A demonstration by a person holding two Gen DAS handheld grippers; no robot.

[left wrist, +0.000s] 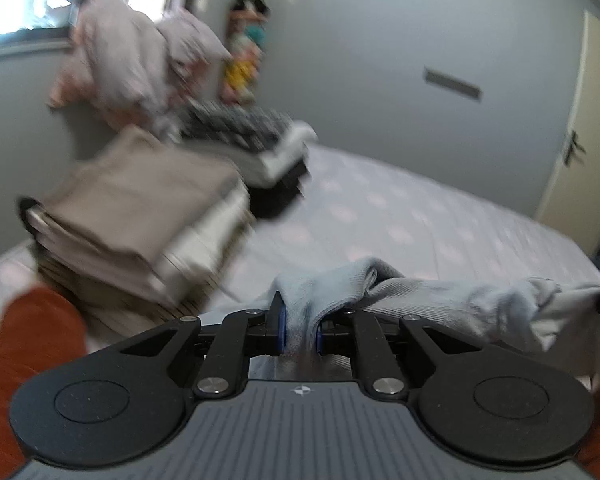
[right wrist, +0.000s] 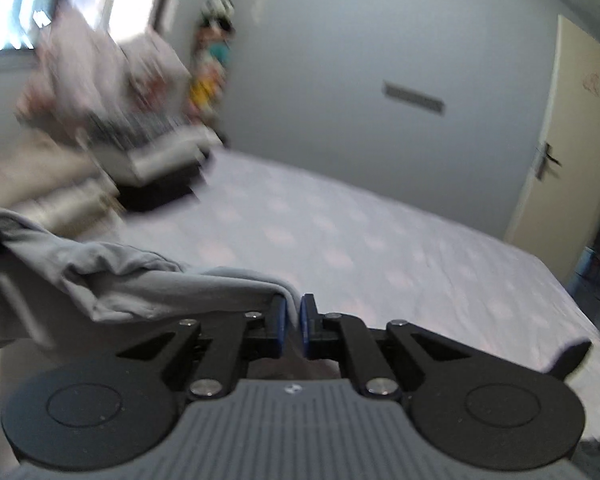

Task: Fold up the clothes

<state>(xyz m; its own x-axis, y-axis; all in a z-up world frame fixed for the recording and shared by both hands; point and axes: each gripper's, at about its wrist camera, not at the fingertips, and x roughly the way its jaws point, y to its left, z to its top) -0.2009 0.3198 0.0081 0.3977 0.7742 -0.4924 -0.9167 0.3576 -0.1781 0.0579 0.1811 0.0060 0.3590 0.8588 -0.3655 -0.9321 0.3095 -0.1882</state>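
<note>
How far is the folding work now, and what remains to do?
Done: folded stacks sit on the bed toward the window. In hand: a light grey garment, stretched between the left gripper and right gripper, both clamped on it above the sheet. Left: folding this piece and the loose pinkish heap behind the stacks.

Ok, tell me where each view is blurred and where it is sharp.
Left wrist: the folded stacks smear with motion blur, the claw and the pale blue garment stay sharp. Right wrist: same smear upper left, window blown out.
</note>
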